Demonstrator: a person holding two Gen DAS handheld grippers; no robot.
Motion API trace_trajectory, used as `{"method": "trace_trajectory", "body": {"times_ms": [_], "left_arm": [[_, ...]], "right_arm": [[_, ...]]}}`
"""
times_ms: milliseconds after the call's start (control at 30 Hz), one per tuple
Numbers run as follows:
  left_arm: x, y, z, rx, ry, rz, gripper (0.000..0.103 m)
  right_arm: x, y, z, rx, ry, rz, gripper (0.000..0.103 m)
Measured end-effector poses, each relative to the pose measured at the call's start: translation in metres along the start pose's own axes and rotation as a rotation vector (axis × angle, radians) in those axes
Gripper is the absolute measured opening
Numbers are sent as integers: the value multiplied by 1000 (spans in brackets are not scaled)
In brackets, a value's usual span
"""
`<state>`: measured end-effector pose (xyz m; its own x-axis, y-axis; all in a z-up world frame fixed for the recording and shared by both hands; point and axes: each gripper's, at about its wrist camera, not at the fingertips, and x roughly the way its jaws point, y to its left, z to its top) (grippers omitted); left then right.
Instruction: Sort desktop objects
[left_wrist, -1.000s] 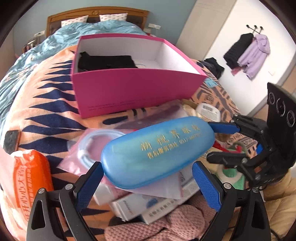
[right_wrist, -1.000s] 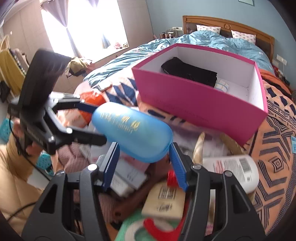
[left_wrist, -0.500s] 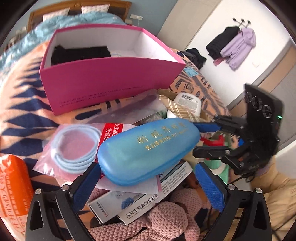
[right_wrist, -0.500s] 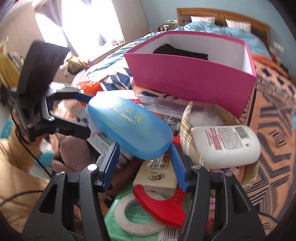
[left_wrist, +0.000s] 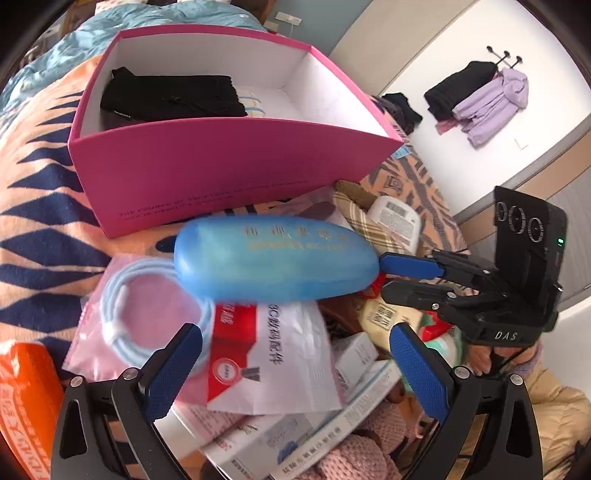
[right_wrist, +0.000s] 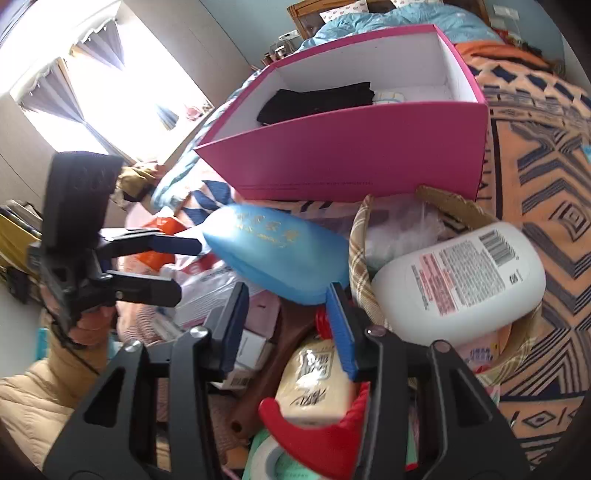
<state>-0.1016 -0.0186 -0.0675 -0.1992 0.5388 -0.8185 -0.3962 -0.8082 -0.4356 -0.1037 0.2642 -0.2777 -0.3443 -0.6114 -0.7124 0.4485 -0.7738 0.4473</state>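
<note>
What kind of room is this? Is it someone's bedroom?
Very likely a bedroom. There is a bed with a wooden headboard and a blue quilt, a patterned blanket under the clutter, and jackets hanging on wall hooks.

Bed with wooden headboard (right_wrist: 295, 11) is carrying everything, covered by orange blanket with navy geometric pattern (left_wrist: 33, 206) over a light blue duvet (right_wrist: 406, 18). Open pink cardboard box with white interior (left_wrist: 221, 173) is sitting directly on the blanket. Orange plastic packet (left_wrist: 22, 398) is lying at its near-left edge. Plaid-lined woven basket (right_wrist: 360, 258) is sitting just in front of the box.
</note>
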Motion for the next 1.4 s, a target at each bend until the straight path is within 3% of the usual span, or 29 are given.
{"method": "trace_trajectory", "body": {"times_ms": [100,233,367,500,633,800,1033,1300,1400], "left_arm": [[1,5,3,-3,3,41,103],[-5,21,11,-52,-26,90,102],[-8,38,22,-85,-56,155,102],[3,53,35,-113,-38,177,102],[9,59,36,-136,-23,161,102],[13,65,38,-179,-24,152,102],[22,64,43,-198,1,109,102],[25,66,46,-214,12,92,101],[27,67,47,-223,16,84,94]], "right_arm": [[6,5,3,-32,5,-72,34],[10,6,2,-55,12,-152,32],[4,4,0,-21,-5,-154,33],[-2,9,4,6,-40,-112,42],[9,21,24,-29,-53,-108,44],[17,1,50,26,-51,-165,44],[36,-22,73,109,50,-105,48],[37,-31,93,128,125,-122,48],[49,-39,95,153,180,-116,48]]}}
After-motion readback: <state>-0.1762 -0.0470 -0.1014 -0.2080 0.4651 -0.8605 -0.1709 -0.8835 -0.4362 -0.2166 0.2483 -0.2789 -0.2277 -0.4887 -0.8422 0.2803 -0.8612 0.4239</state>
